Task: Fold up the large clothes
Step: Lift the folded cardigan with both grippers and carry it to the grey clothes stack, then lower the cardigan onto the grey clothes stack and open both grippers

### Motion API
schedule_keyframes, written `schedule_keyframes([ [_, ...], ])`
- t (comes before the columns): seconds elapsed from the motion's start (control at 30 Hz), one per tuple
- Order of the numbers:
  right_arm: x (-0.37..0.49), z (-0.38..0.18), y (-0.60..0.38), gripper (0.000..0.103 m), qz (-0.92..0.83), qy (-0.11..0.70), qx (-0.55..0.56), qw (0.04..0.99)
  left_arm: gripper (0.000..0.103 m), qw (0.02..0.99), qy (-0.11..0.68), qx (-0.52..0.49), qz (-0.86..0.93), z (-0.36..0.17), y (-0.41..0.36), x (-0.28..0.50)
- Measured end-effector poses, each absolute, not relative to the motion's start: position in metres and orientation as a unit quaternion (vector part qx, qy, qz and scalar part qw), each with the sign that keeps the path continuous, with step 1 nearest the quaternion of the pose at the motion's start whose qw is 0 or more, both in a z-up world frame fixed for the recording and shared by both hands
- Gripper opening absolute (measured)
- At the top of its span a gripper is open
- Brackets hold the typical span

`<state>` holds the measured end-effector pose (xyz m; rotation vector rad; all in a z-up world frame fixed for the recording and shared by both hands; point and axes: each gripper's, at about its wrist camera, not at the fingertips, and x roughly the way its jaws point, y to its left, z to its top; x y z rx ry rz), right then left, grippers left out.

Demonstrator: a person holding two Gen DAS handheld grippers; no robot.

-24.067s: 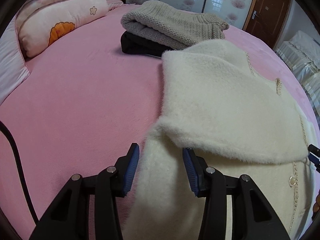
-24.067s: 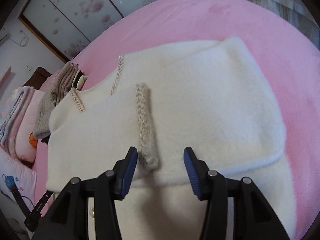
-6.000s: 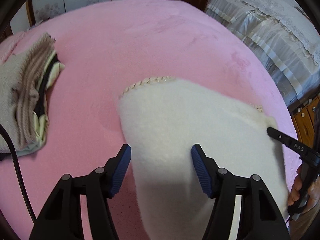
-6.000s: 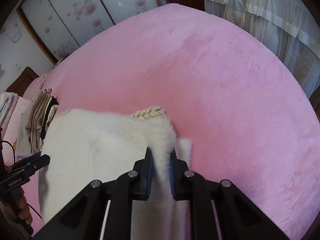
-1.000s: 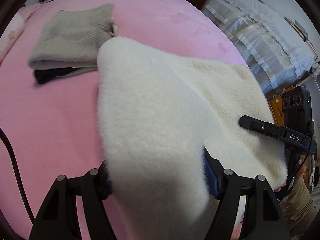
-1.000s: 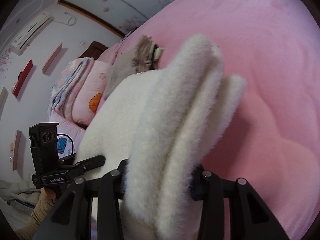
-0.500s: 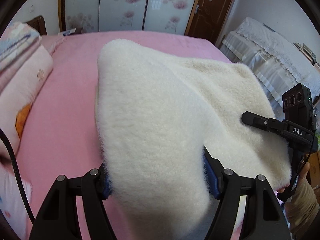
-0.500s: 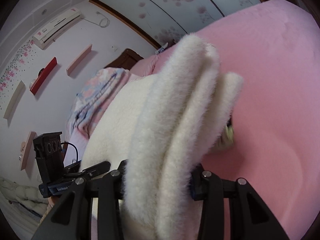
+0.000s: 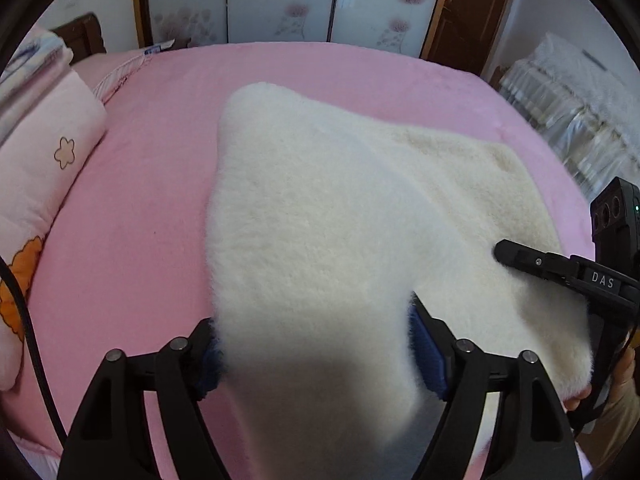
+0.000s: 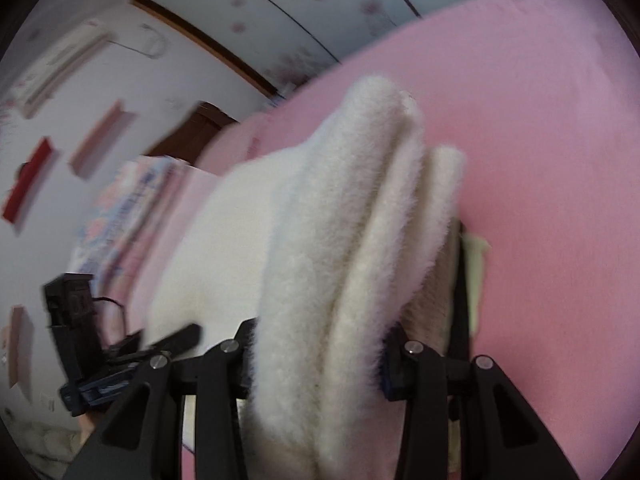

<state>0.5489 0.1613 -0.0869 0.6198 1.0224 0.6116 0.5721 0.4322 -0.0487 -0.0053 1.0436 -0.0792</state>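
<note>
A folded cream fluffy garment (image 9: 340, 240) is held up over the pink bed (image 9: 140, 200). My left gripper (image 9: 314, 352) is shut on its thick near end, and its blue pads are partly sunk in the pile. My right gripper (image 10: 318, 364) is shut on the other end, where several folded layers (image 10: 352, 240) stick out between the fingers. The right gripper also shows at the right of the left wrist view (image 9: 560, 268). The left gripper shows at the lower left of the right wrist view (image 10: 120, 360).
A pink quilt stack with flower prints (image 9: 36, 152) lies at the bed's left. A pile of folded knitwear (image 10: 448, 288) peeks out just below the garment. Sliding wardrobe doors (image 9: 280, 0) and a brown door (image 9: 464, 8) stand behind the bed. White bedding (image 9: 580, 108) lies at the right.
Both grippers have carried the folded garment onward, still gripped. The views have swung toward the wardrobe. The knitwear pile, gone from the left wrist view, now shows just under the garment in the right wrist view.
</note>
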Motion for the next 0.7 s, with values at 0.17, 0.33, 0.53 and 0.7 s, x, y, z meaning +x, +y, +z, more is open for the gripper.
schedule_keyframes([
  [0.17, 0.547, -0.103, 0.15, 0.049, 0.3, 0.453, 0.298, 0.785, 0.084, 0.871, 0.487, -0.027, -0.061, -0.057, 0.444, 0.574],
  [0.33, 0.547, -0.095, 0.157, 0.052, 0.291, 0.459, 0.266, 0.796, 0.086, 0.876, 0.478, -0.025, -0.058, -0.06, 0.448, 0.566],
  [0.53, 0.548, -0.08, 0.163, 0.061, 0.268, 0.477, 0.227, 0.806, 0.09, 0.879, 0.475, -0.013, -0.041, -0.056, 0.433, 0.548],
  [0.7, 0.538, -0.055, 0.16, 0.064, 0.247, 0.474, 0.202, 0.821, 0.089, 0.879, 0.476, 0.003, -0.013, -0.045, 0.423, 0.539],
])
